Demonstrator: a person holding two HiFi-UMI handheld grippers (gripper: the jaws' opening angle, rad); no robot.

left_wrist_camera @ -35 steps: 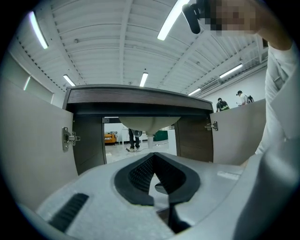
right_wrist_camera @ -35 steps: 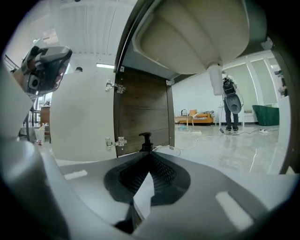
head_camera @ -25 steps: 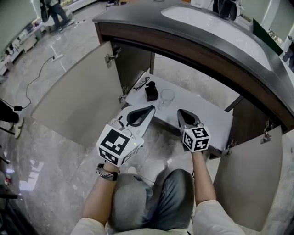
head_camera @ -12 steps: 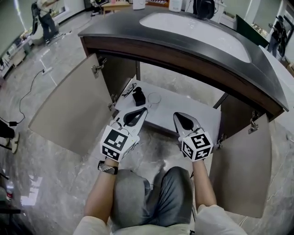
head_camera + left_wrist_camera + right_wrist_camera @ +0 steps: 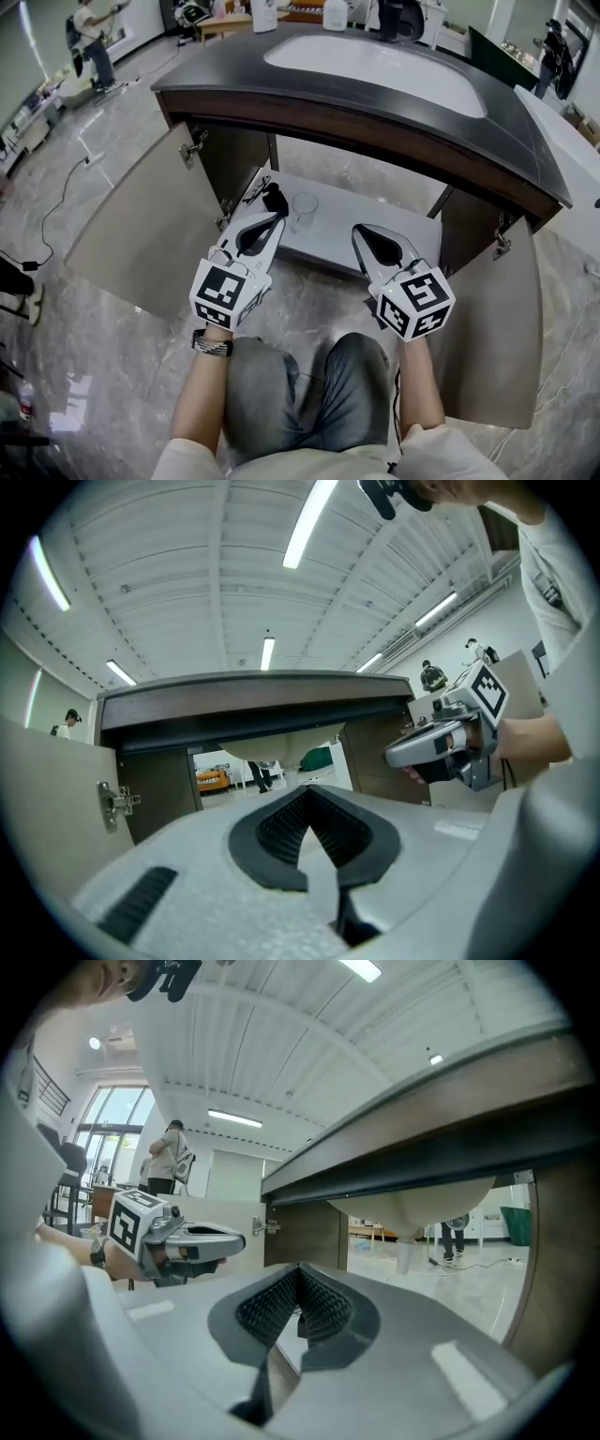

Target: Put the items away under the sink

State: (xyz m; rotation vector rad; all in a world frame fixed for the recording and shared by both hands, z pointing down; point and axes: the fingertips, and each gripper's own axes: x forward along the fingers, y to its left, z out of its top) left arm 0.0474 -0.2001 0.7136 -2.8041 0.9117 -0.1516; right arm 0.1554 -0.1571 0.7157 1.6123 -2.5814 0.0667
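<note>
Under the sink (image 5: 375,58), on the cabinet shelf (image 5: 398,239): a glass (image 5: 304,208) just beside a small black item (image 5: 275,199).
Left claw (image 5: 278,218) and right claw (image 5: 357,229) hang shut and empty before the shelf. The glass looks light, slick, breakable; I'd pinch it gently across its wall, mid-height.

Grey veined marble floor (image 5: 122,94) surrounds a curved vanity with a dark countertop (image 5: 216,70) and a white basin (image 5: 375,61). Both of its cabinet doors (image 5: 141,225) stand open. A black cable (image 5: 58,183) trails over the floor at left. The ribbed white ceiling (image 5: 187,592) carries strip lights (image 5: 309,522), and what seem to be tall windows (image 5: 103,1115) brighten one far wall.
</note>
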